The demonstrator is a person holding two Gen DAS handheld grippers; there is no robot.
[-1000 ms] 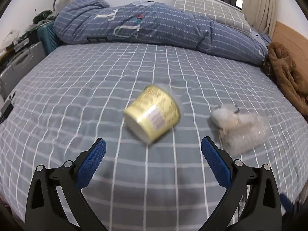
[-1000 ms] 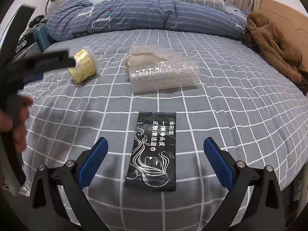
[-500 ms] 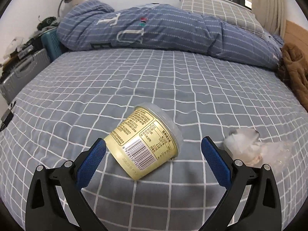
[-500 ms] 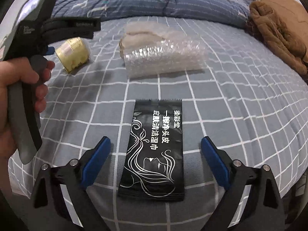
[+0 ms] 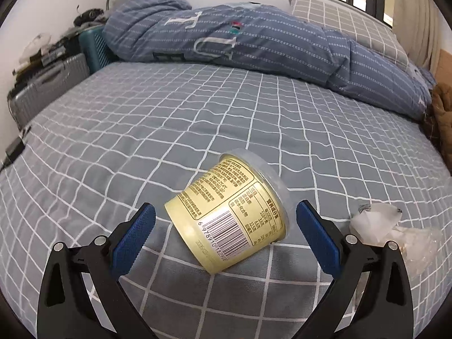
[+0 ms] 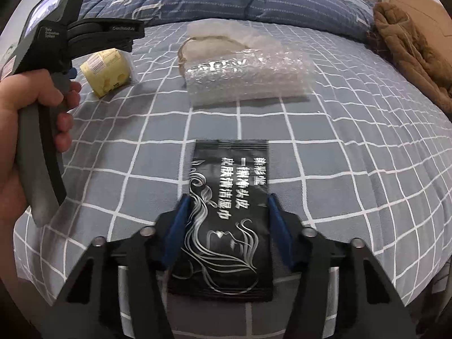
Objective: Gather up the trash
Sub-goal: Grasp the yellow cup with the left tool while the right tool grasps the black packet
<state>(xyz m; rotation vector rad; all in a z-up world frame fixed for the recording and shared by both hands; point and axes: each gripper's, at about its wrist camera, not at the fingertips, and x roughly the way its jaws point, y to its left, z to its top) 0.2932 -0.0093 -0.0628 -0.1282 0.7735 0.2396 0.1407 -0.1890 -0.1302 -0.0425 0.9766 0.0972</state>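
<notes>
Soft, even daylight; fisheye-bent edges, dark vignetted corners.

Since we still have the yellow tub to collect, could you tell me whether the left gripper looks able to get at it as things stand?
Probably yes: the tub lies on its side between the left gripper's open jaws, with nothing in between.

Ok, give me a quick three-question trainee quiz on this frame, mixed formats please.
1. True or false: the yellow tub stands upright on the bed.
2. Which item lies between the right claw pads? A) bubble wrap B) black sachet C) brown coat
3. Fill in: the left claw is ___, pads on either side of the tub without touching it.

Key: 1 false, it lies on its side; 2 B; 3 open.
</notes>
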